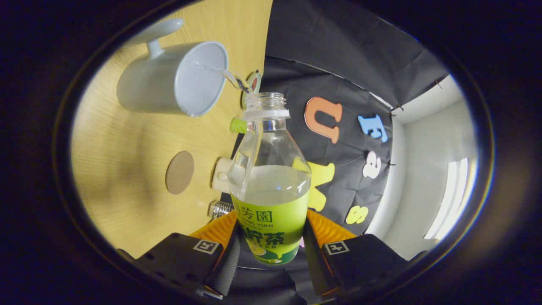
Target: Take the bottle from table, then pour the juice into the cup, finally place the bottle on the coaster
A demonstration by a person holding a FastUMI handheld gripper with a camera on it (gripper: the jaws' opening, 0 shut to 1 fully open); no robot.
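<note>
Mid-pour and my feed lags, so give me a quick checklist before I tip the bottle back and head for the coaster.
1. Grip: gripper shut on the bottle, both fingers pressing its labelled lower body: ok.
2. Stream: a thin stream of liquid runs from the bottle's mouth into the white mug: ok.
3. Spill on the wooden table: none visible: ok.
4. Liquid left in bottle: roughly half remains: ok.
5. Mug fill level: cannot tell.
6. Round brown coaster bare, lying apart from the mug: ok.
</note>
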